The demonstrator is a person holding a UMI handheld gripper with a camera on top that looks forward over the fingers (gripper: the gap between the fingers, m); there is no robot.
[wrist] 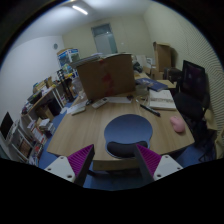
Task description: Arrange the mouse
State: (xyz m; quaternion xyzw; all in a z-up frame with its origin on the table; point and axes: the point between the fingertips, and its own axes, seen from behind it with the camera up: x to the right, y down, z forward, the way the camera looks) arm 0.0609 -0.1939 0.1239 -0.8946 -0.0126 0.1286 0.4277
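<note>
The gripper (112,160) is seen held well above and back from a round wooden counter (95,128), its fingers (78,158) spread wide apart with nothing between them. A round blue mouse pad (127,128) lies on the near part of the counter, just ahead of the fingers. The mouse (177,123), a small pink one, rests on the counter to the right of the pad, apart from it and near the right rim. A large cardboard box (105,75) stands at the far side, with papers (160,101) spread on the far right and a dark monitor (192,80) beyond them. Shelves with books (40,110) are seen at the left.

The task is judged to be at its start, since the mouse has not been reached. A long reach to the right is needed, and the mouse could be knocked off the rim if it is approached from the left or struck by one finger first. Its rounded shell may slip from the pads if it is pinched off-centre. The papers could be dragged if the fingers are swept across too far back.
</note>
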